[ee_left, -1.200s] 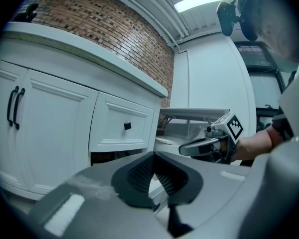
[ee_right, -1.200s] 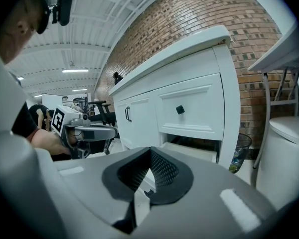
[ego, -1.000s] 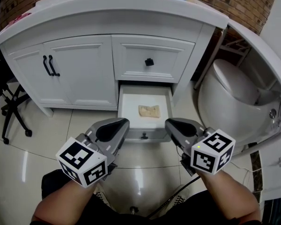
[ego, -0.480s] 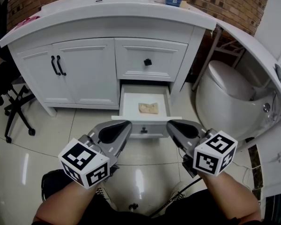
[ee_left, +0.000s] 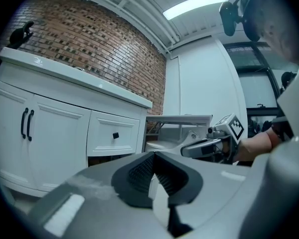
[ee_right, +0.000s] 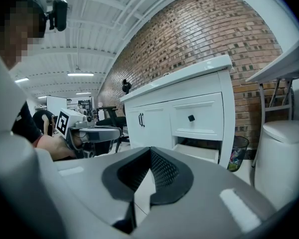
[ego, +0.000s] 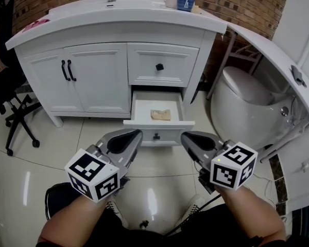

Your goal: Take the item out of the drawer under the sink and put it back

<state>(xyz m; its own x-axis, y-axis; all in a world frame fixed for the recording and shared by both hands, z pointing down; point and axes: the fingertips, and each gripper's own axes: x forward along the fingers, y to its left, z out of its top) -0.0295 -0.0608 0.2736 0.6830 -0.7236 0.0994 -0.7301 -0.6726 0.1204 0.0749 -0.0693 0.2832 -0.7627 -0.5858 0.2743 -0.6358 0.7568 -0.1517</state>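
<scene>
Tan item (ego: 161, 115), maybe cloth, in open drawer (ego: 165, 125)

The right gripper (ee_right: 150, 151) fills the near foreground, its two black-padded jaws closed tip to tip with nothing between them, and beyond it to the left a hand (ee_right: 51, 146) holds the left gripper (ee_right: 113, 132) level, marker cube (ee_right: 64, 121) at its back. Farther off stands a white cabinet (ee_right: 159, 114) against a brick wall (ee_right: 189, 44), with a tap (ee_right: 124, 87) on its top, black handles (ee_right: 141, 119) on its doors, a knobbed drawer (ee_right: 195, 117) and, under that, a lower drawer (ee_right: 199, 152) standing open. Just right of the cabinet is a dark bin (ee_right: 236, 154) with colourful contents, then a white toilet (ee_right: 284, 156) at the right edge, and a black office chair (ee_right: 107, 117) shows far back on the left.
</scene>
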